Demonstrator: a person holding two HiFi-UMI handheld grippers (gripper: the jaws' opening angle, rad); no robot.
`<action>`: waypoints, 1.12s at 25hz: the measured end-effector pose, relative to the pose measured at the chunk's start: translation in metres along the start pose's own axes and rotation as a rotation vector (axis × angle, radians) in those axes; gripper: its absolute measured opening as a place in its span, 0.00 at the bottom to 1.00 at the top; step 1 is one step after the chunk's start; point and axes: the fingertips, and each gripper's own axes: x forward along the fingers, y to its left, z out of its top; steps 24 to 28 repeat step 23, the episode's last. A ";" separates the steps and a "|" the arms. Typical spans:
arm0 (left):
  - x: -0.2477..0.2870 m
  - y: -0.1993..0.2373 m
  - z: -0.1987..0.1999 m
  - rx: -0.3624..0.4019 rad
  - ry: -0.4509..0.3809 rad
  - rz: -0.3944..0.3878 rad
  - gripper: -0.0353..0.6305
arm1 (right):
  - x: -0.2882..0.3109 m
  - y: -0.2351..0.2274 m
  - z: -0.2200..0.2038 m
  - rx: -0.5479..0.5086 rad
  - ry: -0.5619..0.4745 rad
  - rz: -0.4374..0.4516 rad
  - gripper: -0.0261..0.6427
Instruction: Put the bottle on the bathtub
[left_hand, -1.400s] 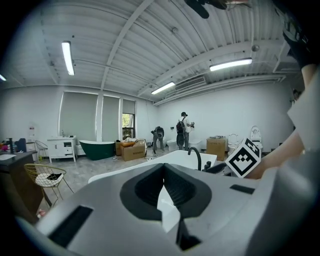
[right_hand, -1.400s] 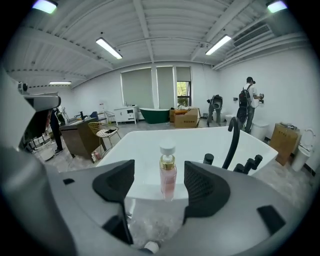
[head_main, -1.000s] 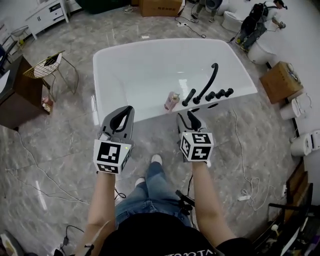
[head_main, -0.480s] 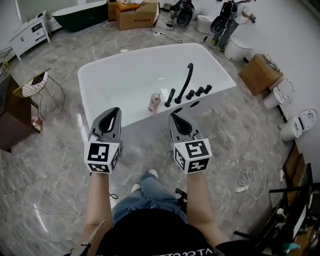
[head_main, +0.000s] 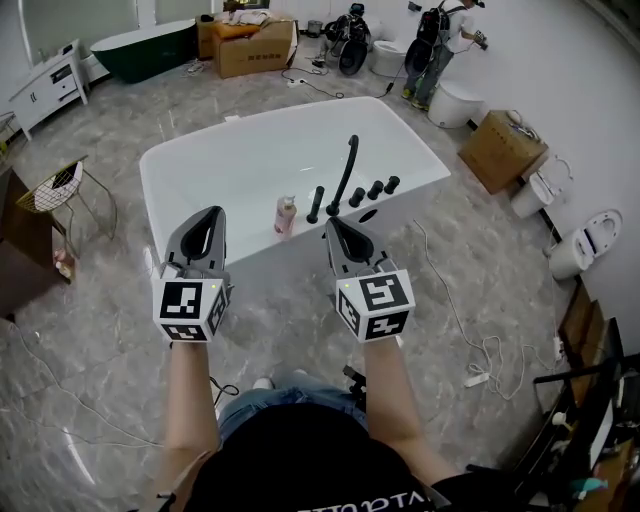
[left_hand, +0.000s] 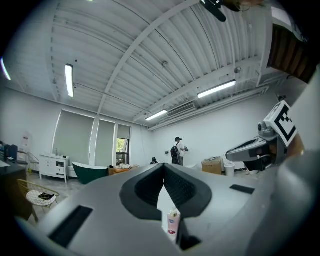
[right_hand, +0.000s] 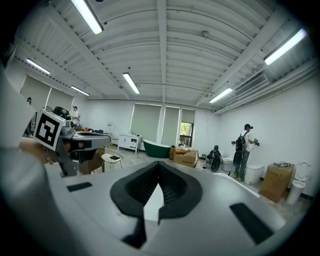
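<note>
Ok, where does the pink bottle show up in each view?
Head view: the pink bottle stands centre frame on the white bathtub's near rim, left of the black faucet.
Left gripper view: low centre, framed by the left gripper.
Right gripper view: not in it.
Shared landmark: the dark green tub by the far wall.

Left gripper (head_main: 212, 214): jaws closed tip to tip with nothing gripped, pointing forward, about level.
Right gripper (head_main: 331, 224): jaws pressed together and empty, pointing forward.
Left forearm (head_main: 190, 392): bare, stretched out ahead of the body.
Right forearm (head_main: 386, 385): bare, stretched out alongside, well apart from the left.
Marker cubes: one at each gripper's rear, hiding the hand.
</note>
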 end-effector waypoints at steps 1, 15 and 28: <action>0.001 -0.001 0.004 -0.001 -0.006 0.007 0.07 | -0.001 -0.002 0.003 -0.011 -0.001 0.004 0.06; 0.010 -0.005 0.030 0.014 -0.047 0.070 0.07 | -0.006 -0.024 0.027 -0.094 -0.050 0.020 0.06; 0.013 0.003 0.041 0.027 -0.077 0.092 0.07 | -0.004 -0.030 0.042 -0.111 -0.092 0.008 0.06</action>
